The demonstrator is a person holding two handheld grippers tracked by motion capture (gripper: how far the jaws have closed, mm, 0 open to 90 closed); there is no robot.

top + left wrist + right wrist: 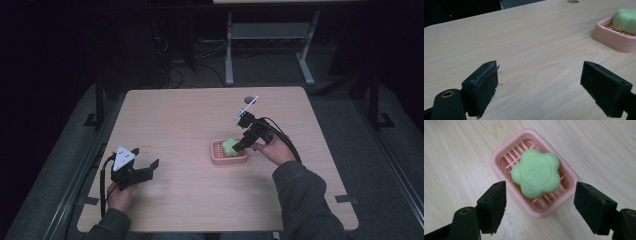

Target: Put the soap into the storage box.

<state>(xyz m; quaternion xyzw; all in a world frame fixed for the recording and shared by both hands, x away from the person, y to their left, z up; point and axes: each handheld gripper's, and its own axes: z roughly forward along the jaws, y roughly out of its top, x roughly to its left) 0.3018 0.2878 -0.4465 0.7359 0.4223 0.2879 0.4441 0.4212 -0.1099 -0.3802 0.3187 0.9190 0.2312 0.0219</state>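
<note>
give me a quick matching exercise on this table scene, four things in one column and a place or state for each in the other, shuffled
Things
1. green soap
2. pink soap dish
3. left gripper
4. right gripper

Places or states
A. open, over bare wood near the table's left front
B. lying in the slatted tray
C. open, jaws either side of the dish from above
D. resting on the table right of centre

Pairs: 1-B, 2-D, 3-A, 4-C

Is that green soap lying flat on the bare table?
No, the green soap sits in the pink soap dish, tilted against its rim.
</note>
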